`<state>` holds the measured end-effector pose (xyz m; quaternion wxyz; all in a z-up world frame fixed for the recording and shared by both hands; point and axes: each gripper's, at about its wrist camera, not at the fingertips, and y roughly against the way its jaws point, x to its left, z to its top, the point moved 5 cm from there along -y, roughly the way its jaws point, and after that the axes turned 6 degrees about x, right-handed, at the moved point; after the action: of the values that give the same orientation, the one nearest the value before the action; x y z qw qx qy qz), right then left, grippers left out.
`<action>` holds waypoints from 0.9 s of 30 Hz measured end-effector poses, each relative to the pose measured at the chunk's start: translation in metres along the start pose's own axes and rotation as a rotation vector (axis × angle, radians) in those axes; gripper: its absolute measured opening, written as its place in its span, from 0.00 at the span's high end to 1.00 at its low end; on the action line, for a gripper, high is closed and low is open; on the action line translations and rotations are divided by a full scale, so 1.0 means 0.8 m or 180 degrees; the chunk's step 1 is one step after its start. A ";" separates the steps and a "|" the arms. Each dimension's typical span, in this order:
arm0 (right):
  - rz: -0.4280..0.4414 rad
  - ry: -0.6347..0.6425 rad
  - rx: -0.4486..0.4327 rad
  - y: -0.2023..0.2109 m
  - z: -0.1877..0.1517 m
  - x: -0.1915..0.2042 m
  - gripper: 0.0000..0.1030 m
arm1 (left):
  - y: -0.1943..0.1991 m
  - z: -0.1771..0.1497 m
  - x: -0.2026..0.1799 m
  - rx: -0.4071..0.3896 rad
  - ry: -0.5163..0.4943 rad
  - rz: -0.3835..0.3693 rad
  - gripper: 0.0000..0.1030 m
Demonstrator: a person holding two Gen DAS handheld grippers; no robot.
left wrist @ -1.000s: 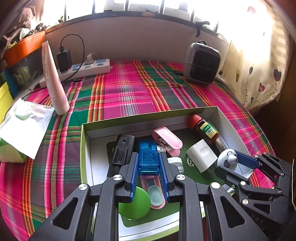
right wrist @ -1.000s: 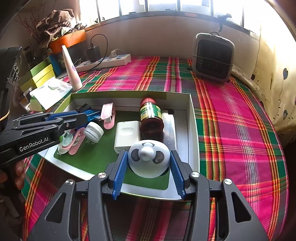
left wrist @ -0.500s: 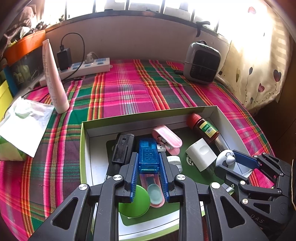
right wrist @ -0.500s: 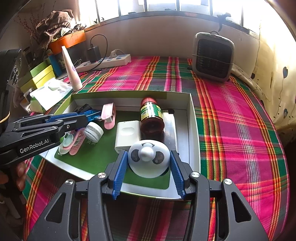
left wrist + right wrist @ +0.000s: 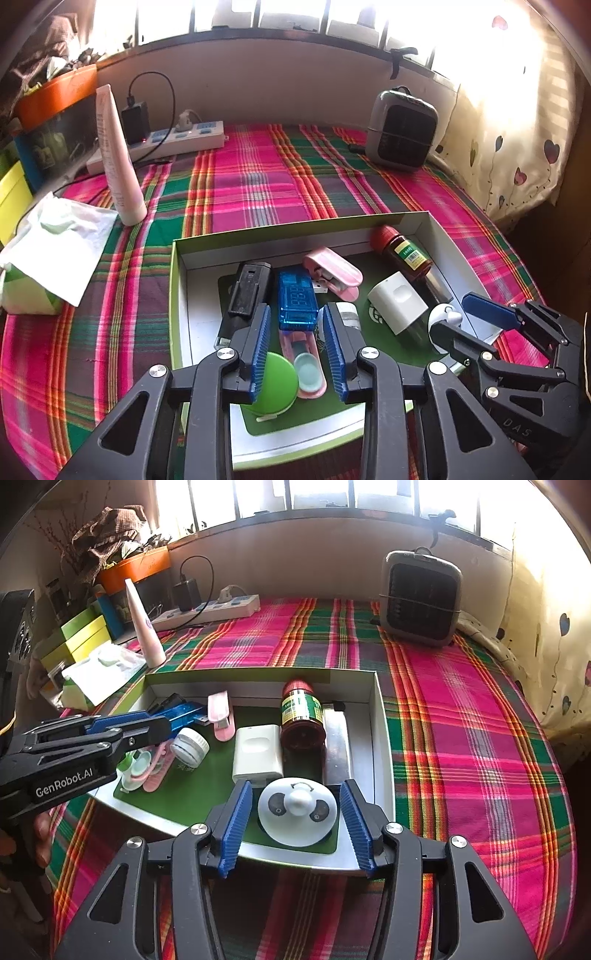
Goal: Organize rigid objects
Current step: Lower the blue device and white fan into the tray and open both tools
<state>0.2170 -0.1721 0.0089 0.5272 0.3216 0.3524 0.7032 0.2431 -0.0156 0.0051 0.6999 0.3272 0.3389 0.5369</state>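
Observation:
A shallow green-lined box (image 5: pixel 177 280) on the plaid cloth holds several rigid objects. My left gripper (image 5: pixel 297 349) is open, its pads apart from the blue USB tester (image 5: pixel 297 301) that lies in the box just ahead. A green lid (image 5: pixel 275 384) and a pink spoon (image 5: pixel 306 365) lie under it. My right gripper (image 5: pixel 297 821) is open around the white panda-faced disc (image 5: pixel 297 810), which rests in the box's near right corner with gaps on both sides. A brown red-capped bottle (image 5: pixel 301 716), a white adapter (image 5: pixel 256 753), a pink clip (image 5: pixel 221 718) and a small white jar (image 5: pixel 190 746) lie in the box too.
A grey heater (image 5: pixel 421 598) stands at the back right. A power strip (image 5: pixel 162 142) with a charger lies at the back left, a white tube (image 5: pixel 118 158) stands beside it, and a tissue pack (image 5: pixel 44 254) sits at the left. Coloured boxes (image 5: pixel 79 637) line the far left.
Both grippers have opened. The left let go of the blue USB tester and drew back a little; the right let go of the panda disc, which now rests in the box.

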 end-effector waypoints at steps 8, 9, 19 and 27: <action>0.0029 -0.0021 -0.0070 0.015 -0.004 0.008 0.50 | 0.021 -0.012 0.000 -0.0061 0.0040 0.0044 0.69; 0.0032 -0.0020 -0.0073 0.016 -0.004 0.009 0.50 | 0.024 -0.015 -0.001 -0.0074 0.0036 0.0078 0.69; 0.0062 -0.0044 -0.0132 0.038 -0.018 0.020 0.50 | 0.065 -0.048 -0.012 -0.0180 0.0069 0.0185 0.68; 0.0028 -0.0062 -0.0130 0.056 -0.041 0.025 0.49 | 0.078 -0.088 -0.018 -0.0152 0.0076 0.0329 0.68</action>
<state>0.1619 -0.1664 0.0303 0.5339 0.3191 0.3313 0.7094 0.1496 -0.0100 0.0189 0.6747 0.3211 0.3169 0.5842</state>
